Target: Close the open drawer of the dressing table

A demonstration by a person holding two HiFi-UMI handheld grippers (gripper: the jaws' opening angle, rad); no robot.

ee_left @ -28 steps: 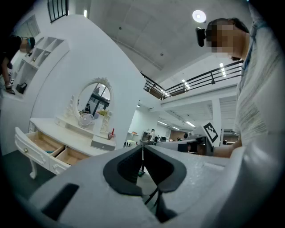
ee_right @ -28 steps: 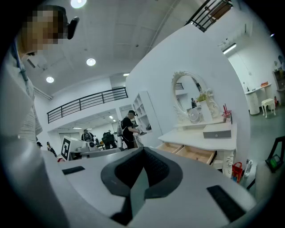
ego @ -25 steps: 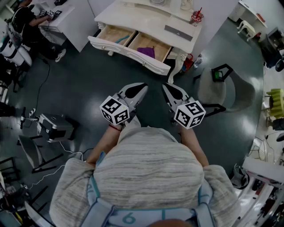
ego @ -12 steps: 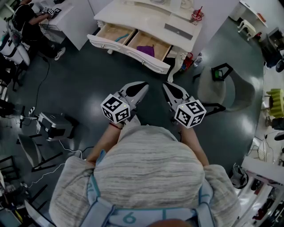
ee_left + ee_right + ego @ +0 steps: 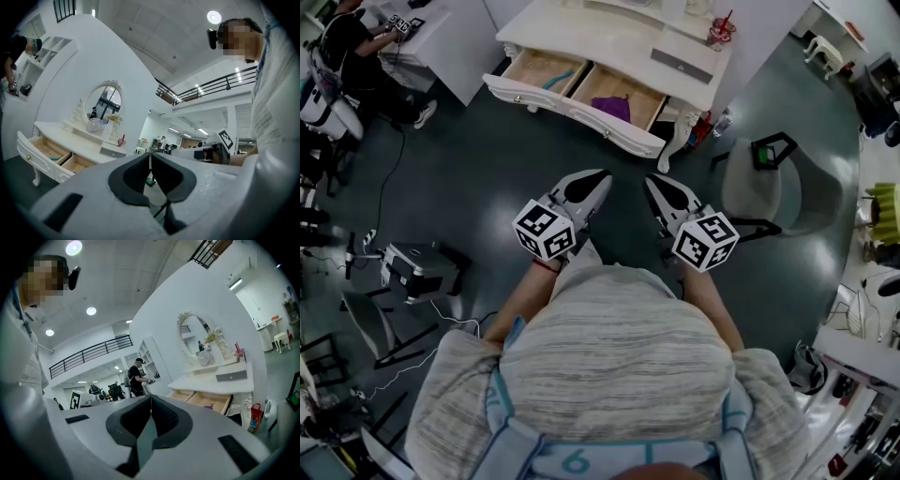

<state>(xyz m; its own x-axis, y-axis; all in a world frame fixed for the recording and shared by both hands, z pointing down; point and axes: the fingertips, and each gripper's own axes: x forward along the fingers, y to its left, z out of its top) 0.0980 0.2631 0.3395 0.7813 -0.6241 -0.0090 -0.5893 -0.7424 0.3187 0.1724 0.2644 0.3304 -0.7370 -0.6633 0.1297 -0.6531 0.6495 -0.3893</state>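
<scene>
The white dressing table (image 5: pixel 619 37) stands at the top of the head view. Its wide drawer (image 5: pixel 581 111) is pulled out, showing two wooden compartments: a teal item (image 5: pixel 562 82) lies in the left one and a purple item (image 5: pixel 614 106) in the right one. My left gripper (image 5: pixel 602 176) and right gripper (image 5: pixel 651 181) are side by side in front of my body, pointing toward the table but well short of it. Both are shut and hold nothing. The drawer (image 5: pixel 47 157) appears low left past the left gripper (image 5: pixel 150 153), and again as the drawer (image 5: pixel 201 400) beyond the right gripper (image 5: pixel 151 397).
A grey chair (image 5: pixel 769 187) stands right of the table, and a red bag (image 5: pixel 701 129) leans by the table leg. A black case (image 5: pixel 417 267) and cables lie on the dark floor at left. A person (image 5: pixel 356 47) sits at a desk top left.
My left gripper has edged slightly forward toward the table. Both grippers stay shut and the drawer stays out.
</scene>
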